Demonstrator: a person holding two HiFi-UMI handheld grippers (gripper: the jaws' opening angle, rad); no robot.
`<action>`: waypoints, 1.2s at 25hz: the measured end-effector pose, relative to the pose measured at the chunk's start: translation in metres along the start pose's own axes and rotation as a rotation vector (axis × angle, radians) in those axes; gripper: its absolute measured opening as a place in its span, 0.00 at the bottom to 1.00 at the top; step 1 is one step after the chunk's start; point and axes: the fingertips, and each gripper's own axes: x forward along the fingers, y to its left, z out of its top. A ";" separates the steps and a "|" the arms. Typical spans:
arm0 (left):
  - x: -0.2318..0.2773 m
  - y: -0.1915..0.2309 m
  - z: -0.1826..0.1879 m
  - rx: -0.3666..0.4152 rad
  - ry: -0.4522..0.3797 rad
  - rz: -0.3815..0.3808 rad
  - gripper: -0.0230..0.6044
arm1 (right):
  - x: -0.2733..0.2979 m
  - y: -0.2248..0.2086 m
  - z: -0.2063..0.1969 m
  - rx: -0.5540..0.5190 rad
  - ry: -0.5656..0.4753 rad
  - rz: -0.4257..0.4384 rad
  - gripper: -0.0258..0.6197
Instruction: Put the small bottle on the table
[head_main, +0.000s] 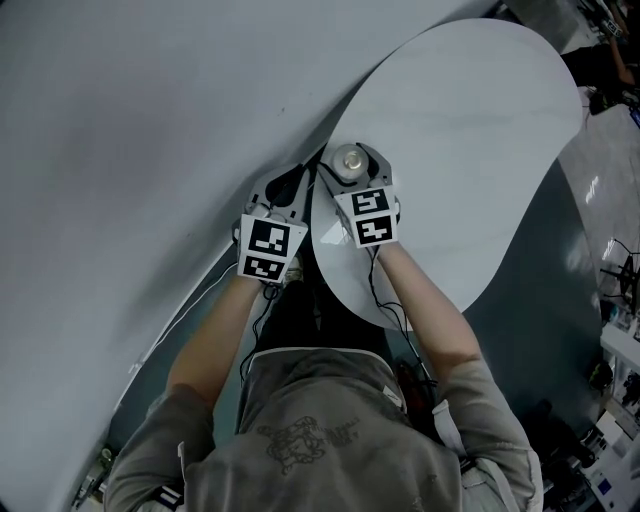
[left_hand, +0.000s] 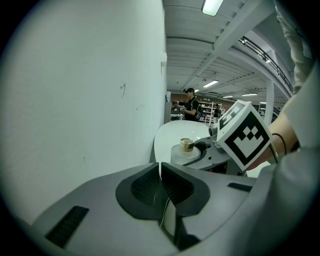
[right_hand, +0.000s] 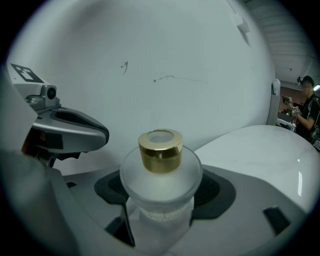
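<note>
Right gripper (right_hand: 161, 202) is clamping the small bottle (right_hand: 160, 172) by its frosted body, under the gold cap (right_hand: 160, 149), upright at the white table (head_main: 470, 140) edge. Left gripper (left_hand: 161, 187) is idling, jaws pressed together, empty. Bottle is probably glass: stiff, slick, breakable. Low body grip suits it.

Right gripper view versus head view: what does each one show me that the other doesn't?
Only the right gripper view shows the small bottle from the side: frosted walls, a gold cap, pinched in the right tool. Only the head view shows the wearer's forearms and both marker cubes from above. Both show the bottle, the white table and the left tool.
</note>
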 end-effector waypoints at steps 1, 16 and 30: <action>0.002 0.000 -0.003 -0.001 0.006 -0.002 0.08 | 0.002 0.000 -0.002 0.002 0.004 0.001 0.56; 0.014 -0.002 -0.030 -0.028 0.065 -0.037 0.08 | 0.012 -0.001 -0.014 -0.045 -0.032 -0.033 0.56; -0.008 -0.007 -0.008 -0.025 0.046 -0.022 0.08 | -0.013 0.005 -0.014 0.070 0.025 0.021 0.56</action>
